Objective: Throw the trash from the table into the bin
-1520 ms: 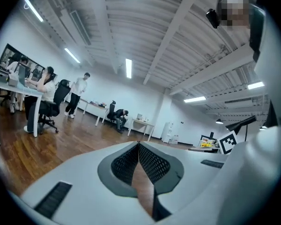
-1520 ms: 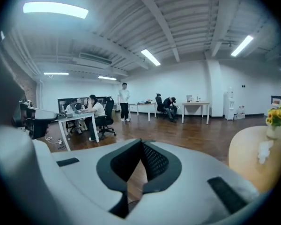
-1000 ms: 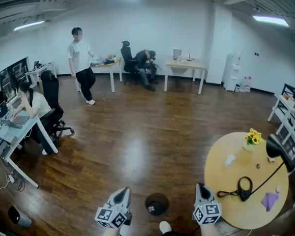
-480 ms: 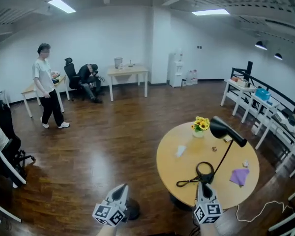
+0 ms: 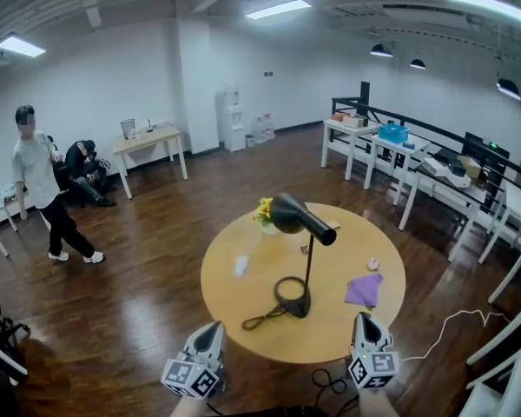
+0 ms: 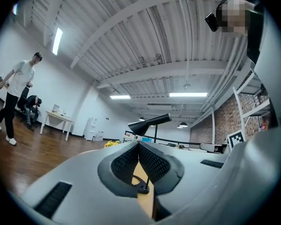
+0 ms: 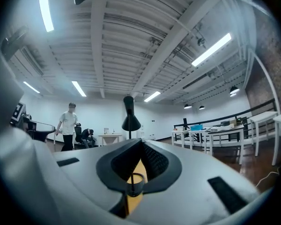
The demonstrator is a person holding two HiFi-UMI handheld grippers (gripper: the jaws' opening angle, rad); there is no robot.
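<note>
Along the bottom edge of the head view, the left tongs (image 5: 213, 328) and the right tongs (image 5: 365, 320) are pointing up the frame toward the round, pale wooden worktop (image 5: 226, 287), each just short of its near rim. Both pairs are sitting pressed together with nothing between their ribbed pads, as the two gripper views are showing.

Three likely bits of trash are lying on the worktop. A crumpled purple sheet (image 5: 363, 289) is right of centre, a small white crumpled scrap (image 5: 241, 266) is left of centre, and a tiny pale bit (image 5: 372, 264) is just above the purple one. A black desk lamp (image 5: 300, 219) with a round base and looping cable is standing between the two sides.

The purple sheet is lying straight up-frame from the right tongs and near them, so that hand is looking better placed. The white scrap is lying further in, above and slightly right of the left tongs. The purple sheet is showing no clear long axis, so the approach angle is probably mattering little. No bin is appearing in any view.
</note>
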